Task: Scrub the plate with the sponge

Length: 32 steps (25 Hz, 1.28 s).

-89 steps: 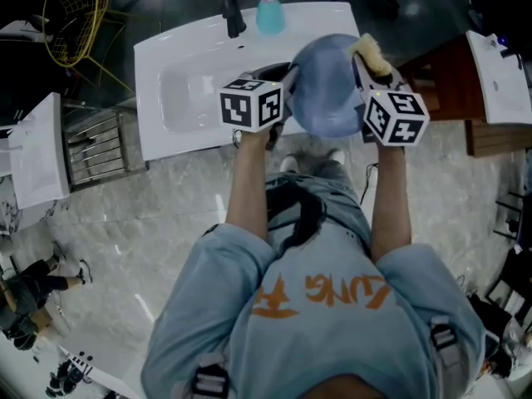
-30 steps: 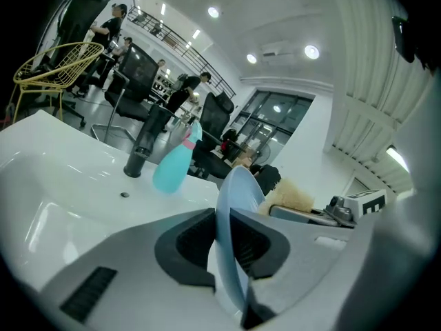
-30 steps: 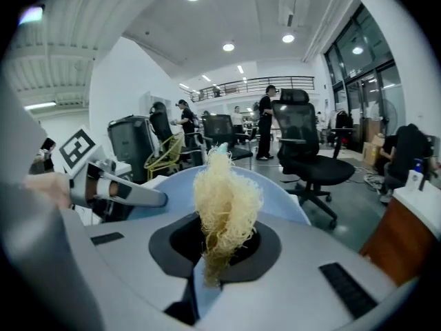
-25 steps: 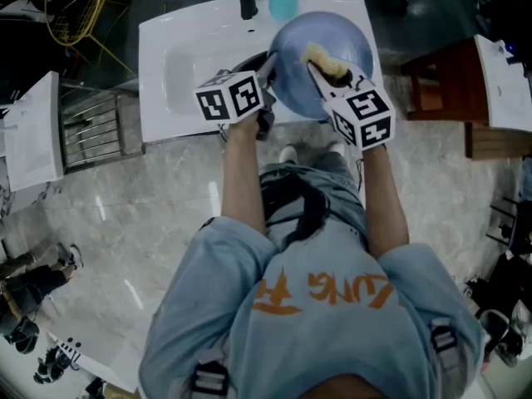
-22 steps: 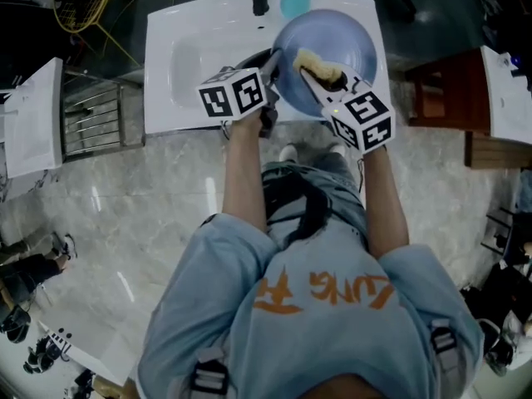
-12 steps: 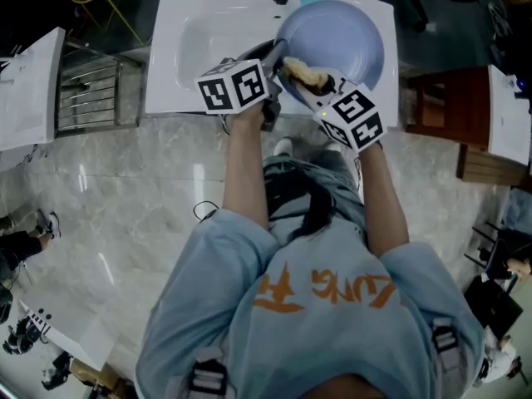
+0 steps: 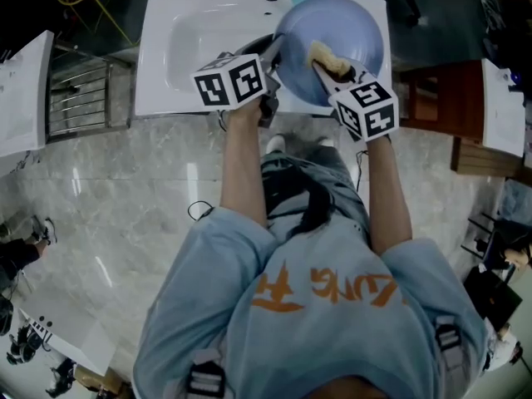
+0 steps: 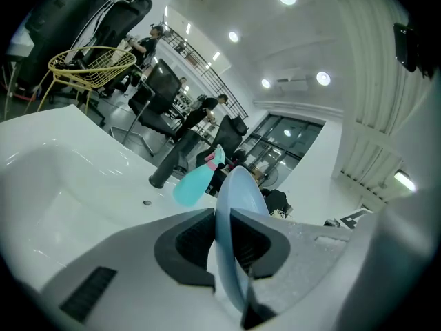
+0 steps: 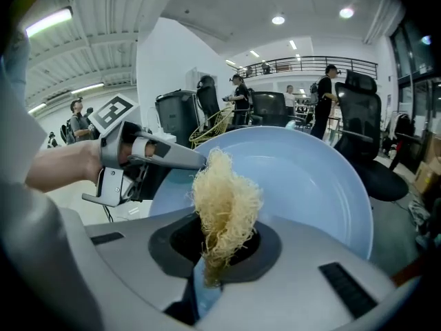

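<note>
Nearest the person, the right gripper (image 7: 326, 66) has its fingers (image 9: 265, 248) closed on the base of a sponge (image 9: 224, 202). The sponge is a pale, stringy tuft that looks soft and light and should squash under pressure. Holding it low leaves the top free to rub.

To its left, the left gripper (image 7: 273, 61) has its fingers (image 8: 187, 243) clamped on the near left rim of the blue plate (image 7: 349, 23), which is tilted up over the white sink (image 7: 187, 44). The plate looks stiff, smooth and probably slippery when wet, so the rim is the sound hold.

The left gripper view shows the plate edge-on, with a teal spray bottle (image 8: 195, 183) and a tap (image 8: 169, 165) beyond. Only the right gripper view shows its hollow face. Whether the sponge touches the plate cannot be told.
</note>
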Motion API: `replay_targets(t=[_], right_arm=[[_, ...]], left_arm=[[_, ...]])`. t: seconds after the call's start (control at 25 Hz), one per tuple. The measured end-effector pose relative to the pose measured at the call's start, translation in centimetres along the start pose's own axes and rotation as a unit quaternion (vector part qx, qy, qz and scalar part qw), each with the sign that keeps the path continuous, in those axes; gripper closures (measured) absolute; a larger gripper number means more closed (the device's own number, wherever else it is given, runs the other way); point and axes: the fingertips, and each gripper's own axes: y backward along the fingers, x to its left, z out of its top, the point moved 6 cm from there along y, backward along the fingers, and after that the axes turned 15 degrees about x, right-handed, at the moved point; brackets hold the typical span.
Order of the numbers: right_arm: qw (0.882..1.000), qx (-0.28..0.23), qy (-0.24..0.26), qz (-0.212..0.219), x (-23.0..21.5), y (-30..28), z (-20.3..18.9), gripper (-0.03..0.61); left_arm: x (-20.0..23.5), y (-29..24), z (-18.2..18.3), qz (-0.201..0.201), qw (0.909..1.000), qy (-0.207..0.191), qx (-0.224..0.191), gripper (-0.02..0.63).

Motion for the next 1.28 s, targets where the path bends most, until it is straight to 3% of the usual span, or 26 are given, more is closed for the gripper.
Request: replay_targets(t=[0.52,0.84,1.04,1.28], right_arm=[[0.988,0.024,-0.103,-0.115,-8.5,4.1,-6.7,0.546],[0.979,0.034,-0.142,-0.143,-10.3,5.5,-8.8,0.546],[0.987,-0.007,-0.116,-0.113,-8.4,5.6,-5.5,0.546],[0.995,-0.073,-0.066,-0.01,-3.0,4.0,-0.3,0.546]], left_arm=[[-1.7,-3.5,0.4,-0.024,0.9993,-0.013,0.025,0.569],[-2.0,-4.1,0.4,-0.02,0.9993,-0.017,0.028,0.569],[-2.3,-4.0,0.6,-0.027,0.9995,-0.01,0.016,0.569],[-2.4,-3.6,0.9,-0.028,0.9996,0.002,-0.001,0.569]])
